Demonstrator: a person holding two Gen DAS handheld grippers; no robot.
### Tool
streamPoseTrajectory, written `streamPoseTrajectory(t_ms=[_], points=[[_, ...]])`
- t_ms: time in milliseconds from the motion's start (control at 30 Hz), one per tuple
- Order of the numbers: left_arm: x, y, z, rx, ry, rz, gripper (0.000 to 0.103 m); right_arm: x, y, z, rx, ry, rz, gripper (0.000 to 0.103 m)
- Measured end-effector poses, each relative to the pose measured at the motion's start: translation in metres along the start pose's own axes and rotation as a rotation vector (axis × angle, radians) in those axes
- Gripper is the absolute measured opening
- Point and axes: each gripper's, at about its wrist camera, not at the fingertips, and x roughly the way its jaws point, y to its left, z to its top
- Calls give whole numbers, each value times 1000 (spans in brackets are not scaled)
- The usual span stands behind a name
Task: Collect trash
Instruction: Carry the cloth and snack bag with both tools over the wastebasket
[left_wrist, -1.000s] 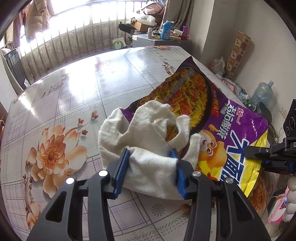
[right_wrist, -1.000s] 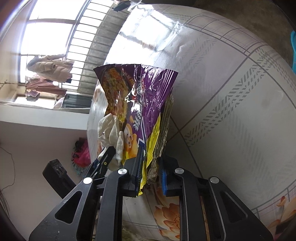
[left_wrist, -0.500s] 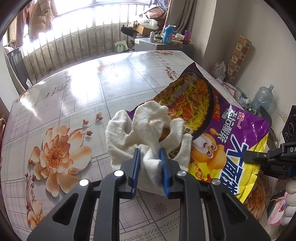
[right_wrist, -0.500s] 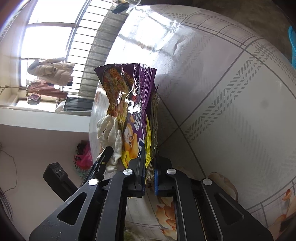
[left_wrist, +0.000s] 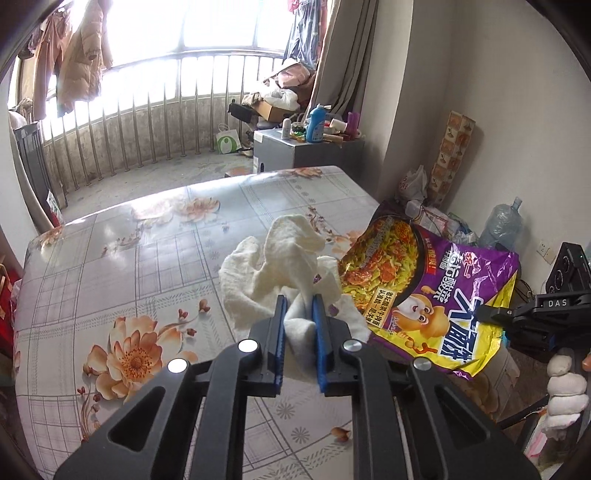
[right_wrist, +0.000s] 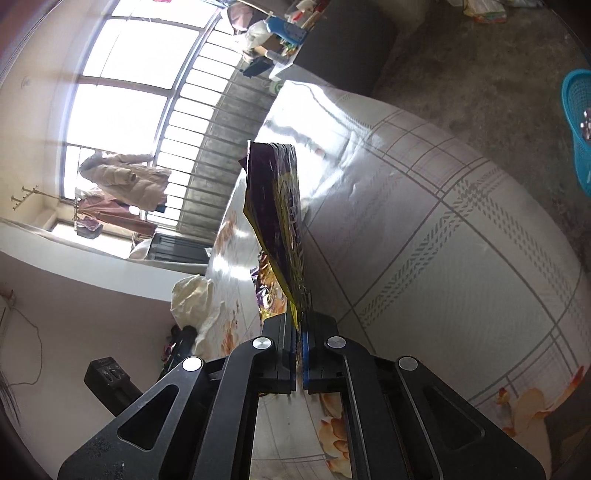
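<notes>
A crumpled white cloth (left_wrist: 280, 266) hangs above the flowered table (left_wrist: 129, 266), pinched between the blue pads of my left gripper (left_wrist: 298, 306), whose jaws are still closing on it. To its right a purple and yellow noodle bag (left_wrist: 436, 295) is held up off the table. My right gripper (left_wrist: 495, 314) grips the bag's yellow corner. In the right wrist view the bag (right_wrist: 280, 221) stands edge-on, clamped in my right gripper (right_wrist: 298, 332), which is shut on it. The white cloth (right_wrist: 192, 299) shows at the lower left there, with the left gripper's fingers under it.
A blue basket (right_wrist: 578, 125) stands on the floor past the table's edge. A cabinet with bottles (left_wrist: 306, 144) stands behind the table, by a railing. Bags and a water jug (left_wrist: 498, 225) crowd the right wall. A gloved hand (left_wrist: 565, 387) holds the right gripper.
Both grippers have closed, the left on the cloth and the right on the bag's corner. Both have lifted their loads off the table, and the bag now hangs edge-on to the right camera.
</notes>
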Motion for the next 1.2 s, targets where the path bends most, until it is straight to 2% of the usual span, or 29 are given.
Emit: streamPoseTrajectory(t_ms=[267,367,600,800,967,1067,1200], points=[[-18,-49,46,104,-74,-164,13,-63,-34,4,75,-180,64,0],[-13,-81,66,136,-75,-248,12,-94,-53,9,118,-268,80,0],[21,-192,101,259,-39,-427,13,-163,-124,3,275,-470,80,0],[71,-301,113,368,85,-582,13,-210,-195,0,442,-616,54,0],[139,-405,102,467,267,-695,13,-227,-249,19,505,-678,-19,1],[186,-463,87,514,360,-715,13,-219,-279,34,537,-681,-63,1],[250,-521,57,541,490,-724,14,-200,-313,55,567,-681,-150,1]])
